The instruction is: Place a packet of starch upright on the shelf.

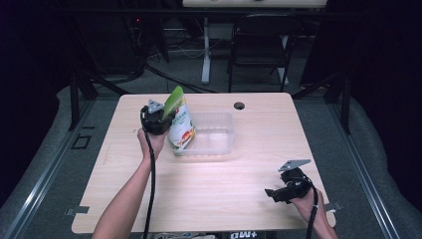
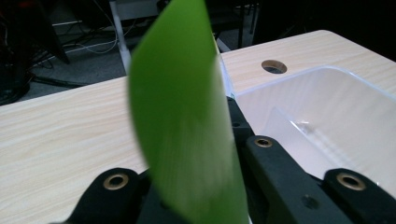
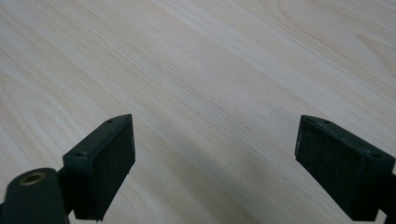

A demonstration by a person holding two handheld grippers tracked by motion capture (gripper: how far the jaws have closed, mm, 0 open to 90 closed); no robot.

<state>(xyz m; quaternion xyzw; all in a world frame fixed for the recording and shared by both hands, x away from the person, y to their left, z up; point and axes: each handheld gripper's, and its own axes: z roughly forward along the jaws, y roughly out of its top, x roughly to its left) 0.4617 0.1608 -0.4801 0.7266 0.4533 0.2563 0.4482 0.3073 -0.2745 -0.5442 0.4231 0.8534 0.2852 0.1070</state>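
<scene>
Two black jaws of the left gripper [image 1: 161, 118] are clamped on the green top edge of a snack pouch [image 1: 181, 127], so the flat seal strip [image 2: 184, 126] stands up between them in the left gripper view. From that pinch the pouch hangs slightly tilted, its printed lower part over the near left corner of a clear plastic bin [image 1: 219, 130]; whether it touches the rim I cannot tell. I judge it light and soft: a puffy film bag that would crumple, and slick enough to slide if gripped on the belly. The stiffer sealed strip at the top is the sound place to hold, as now. The bin sits mid-table on the pale wooden table [image 1: 259, 169]. Near the front right edge, well apart from the bin, the right gripper [image 1: 278, 191] rests low with its jaws spread wide and nothing between its pads [image 3: 112, 163], bare wood beneath
</scene>
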